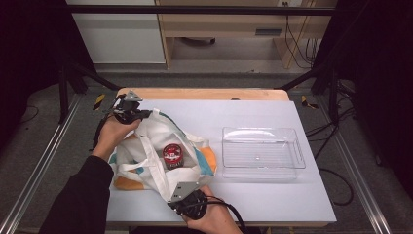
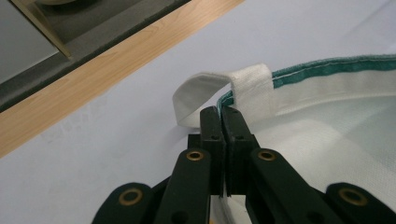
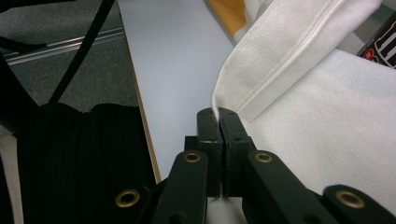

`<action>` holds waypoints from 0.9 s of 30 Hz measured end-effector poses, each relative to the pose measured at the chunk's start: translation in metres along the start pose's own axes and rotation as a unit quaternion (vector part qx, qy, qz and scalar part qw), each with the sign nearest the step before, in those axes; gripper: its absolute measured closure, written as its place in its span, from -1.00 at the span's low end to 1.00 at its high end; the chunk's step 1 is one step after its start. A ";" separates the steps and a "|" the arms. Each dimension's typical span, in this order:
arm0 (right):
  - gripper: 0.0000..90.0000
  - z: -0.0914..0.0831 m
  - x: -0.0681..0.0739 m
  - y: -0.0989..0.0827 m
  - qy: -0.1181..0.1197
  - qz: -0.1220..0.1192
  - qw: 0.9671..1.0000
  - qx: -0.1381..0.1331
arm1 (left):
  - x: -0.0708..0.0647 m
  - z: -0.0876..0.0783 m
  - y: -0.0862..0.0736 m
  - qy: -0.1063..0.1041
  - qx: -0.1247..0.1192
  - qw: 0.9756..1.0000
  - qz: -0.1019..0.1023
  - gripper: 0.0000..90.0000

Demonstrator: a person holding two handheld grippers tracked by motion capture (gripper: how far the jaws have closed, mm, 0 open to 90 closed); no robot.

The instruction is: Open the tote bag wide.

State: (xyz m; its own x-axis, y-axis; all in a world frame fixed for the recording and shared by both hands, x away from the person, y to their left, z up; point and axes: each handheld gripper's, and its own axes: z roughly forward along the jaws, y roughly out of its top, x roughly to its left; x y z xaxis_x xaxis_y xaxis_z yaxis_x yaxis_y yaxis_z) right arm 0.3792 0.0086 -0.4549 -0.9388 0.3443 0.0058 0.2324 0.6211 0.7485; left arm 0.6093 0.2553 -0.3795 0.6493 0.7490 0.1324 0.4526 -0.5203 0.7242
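Observation:
A white cloth bag (image 1: 146, 146) with teal and orange patches lies on the white table, its mouth held wide. Inside it sits a dark can with a red lid (image 1: 172, 155). My left gripper (image 1: 131, 113) is at the bag's far left rim, shut on the green-trimmed edge (image 2: 299, 70) beside a white handle loop (image 2: 205, 88). My right gripper (image 1: 181, 191) is at the near rim, shut on the white fabric edge (image 3: 261, 79). In the right gripper view a bit of the can (image 3: 380, 49) peeks at the top right.
A clear plastic tray (image 1: 263, 153) stands empty to the right of the bag. The table's wooden far edge (image 1: 204, 93) runs behind the left gripper. A black sleeve (image 3: 70, 154) lies near the table's front edge. Cables trail on the floor at right.

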 end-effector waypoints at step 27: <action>0.13 -0.039 0.001 0.025 -0.029 -0.020 0.999 -0.041 | -0.046 -0.081 -0.009 0.044 -0.107 0.993 0.038 0.03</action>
State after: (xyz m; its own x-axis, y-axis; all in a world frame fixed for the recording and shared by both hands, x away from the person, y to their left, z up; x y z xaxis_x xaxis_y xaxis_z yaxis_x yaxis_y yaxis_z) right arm 0.3739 -0.0030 -0.4107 -0.9301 0.3621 -0.0608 0.1721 0.5762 0.7990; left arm 0.5262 0.2591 -0.3372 0.6159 0.7490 0.2443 0.2580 -0.4848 0.8357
